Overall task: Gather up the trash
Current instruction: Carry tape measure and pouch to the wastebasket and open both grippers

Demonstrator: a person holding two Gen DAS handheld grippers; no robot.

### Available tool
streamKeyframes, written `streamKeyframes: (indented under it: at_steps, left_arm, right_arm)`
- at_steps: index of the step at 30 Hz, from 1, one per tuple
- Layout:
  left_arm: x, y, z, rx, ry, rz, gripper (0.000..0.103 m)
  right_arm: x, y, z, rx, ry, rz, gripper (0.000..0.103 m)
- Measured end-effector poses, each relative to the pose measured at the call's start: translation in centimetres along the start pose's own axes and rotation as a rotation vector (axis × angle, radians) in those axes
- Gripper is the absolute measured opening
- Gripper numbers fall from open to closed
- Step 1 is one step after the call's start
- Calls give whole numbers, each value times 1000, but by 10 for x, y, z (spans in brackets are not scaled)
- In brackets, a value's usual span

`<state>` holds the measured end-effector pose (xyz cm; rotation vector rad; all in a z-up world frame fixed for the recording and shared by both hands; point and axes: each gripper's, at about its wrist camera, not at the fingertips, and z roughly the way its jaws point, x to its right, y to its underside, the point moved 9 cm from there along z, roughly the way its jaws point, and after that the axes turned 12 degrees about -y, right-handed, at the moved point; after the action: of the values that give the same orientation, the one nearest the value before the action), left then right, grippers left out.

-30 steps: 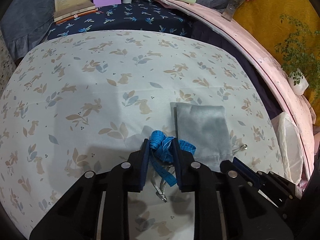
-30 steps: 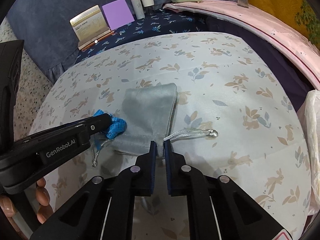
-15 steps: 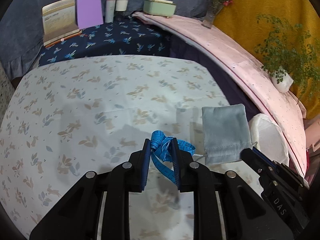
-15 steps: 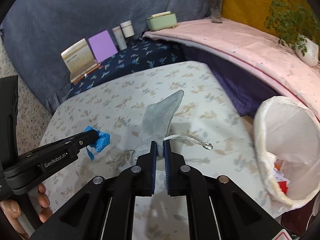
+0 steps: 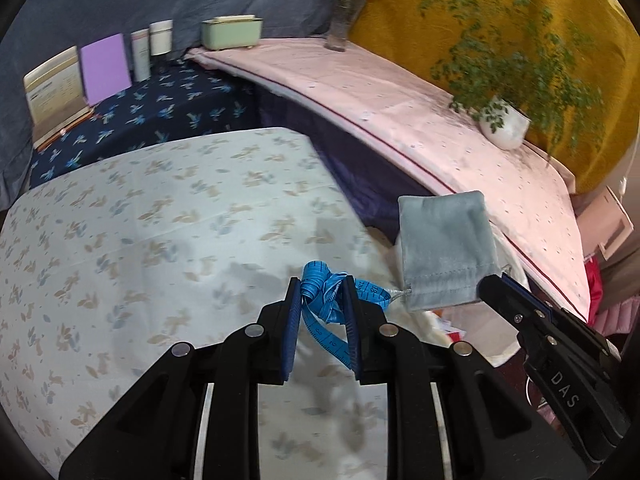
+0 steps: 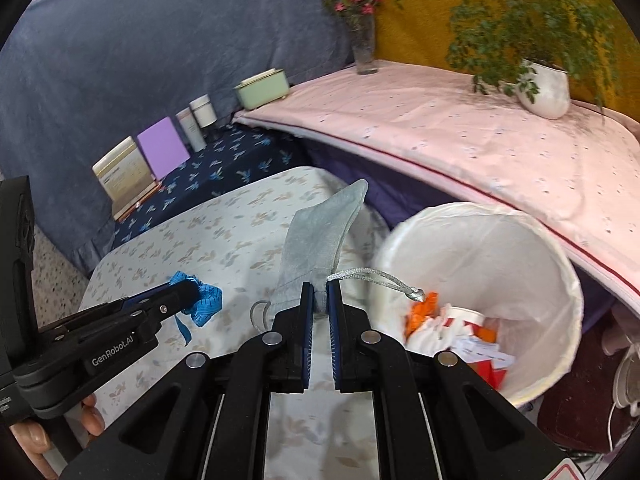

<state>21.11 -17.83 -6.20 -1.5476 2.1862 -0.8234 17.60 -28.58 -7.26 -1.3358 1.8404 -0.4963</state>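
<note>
Both items lifted clear of the desk [image 5: 120, 240] since a second ago — grey pouch [image 6: 320, 236] clenched in right tongs [image 6: 319, 300], blue tape measure [image 5: 326, 292] in left tongs [image 5: 322, 300] — and carried toward the bin [image 6: 560, 272] at 3 o'clock; drop judged imminent.

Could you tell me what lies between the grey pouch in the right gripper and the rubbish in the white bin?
In the right wrist view, only the grey pouch's silver drawstring loop, hanging over the white bin's near rim towards the rubbish.

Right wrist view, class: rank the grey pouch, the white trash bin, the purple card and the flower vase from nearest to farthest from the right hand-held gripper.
1. Grey pouch: clamped in the right hand-held gripper.
2. White trash bin: just right, below table edge.
3. Purple card: far left, on the dark cloth.
4. Flower vase: back, on the pink ledge.
</note>
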Motion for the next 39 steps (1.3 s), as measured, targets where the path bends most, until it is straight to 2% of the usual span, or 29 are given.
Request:
streamKeyframes:
  at_steps: [6, 14, 22, 31, 32, 33, 35, 39]
  left_arm:
    - [55, 2, -2, 0, 42, 70, 20]
    - [110, 10, 4, -17, 81, 145, 20]
    - [140, 17, 15, -44, 96, 186, 20]
    - [152, 17, 25, -56, 104, 192, 23]
    - [152, 17, 26, -57, 101, 187, 26]
    - [151, 16, 27, -56, 89, 181, 41]
    - [146, 12, 28, -35, 55, 156, 63]
    - [144, 10, 29, -31, 46, 158, 64]
  right_arm:
    - [45, -2, -29, 33, 49, 42, 7]
    - [99, 2, -58, 60, 105, 96, 7]
    - [128, 9, -68, 63, 132, 129, 8]
    - [142, 8, -64, 58, 139, 144, 8]
    - [142, 8, -63, 57, 141, 143, 10]
    - [143, 7, -62, 55, 144, 141, 13]
    - [145, 7, -60, 56, 162, 142, 15]
    - [146, 5, -59, 56, 159, 144, 18]
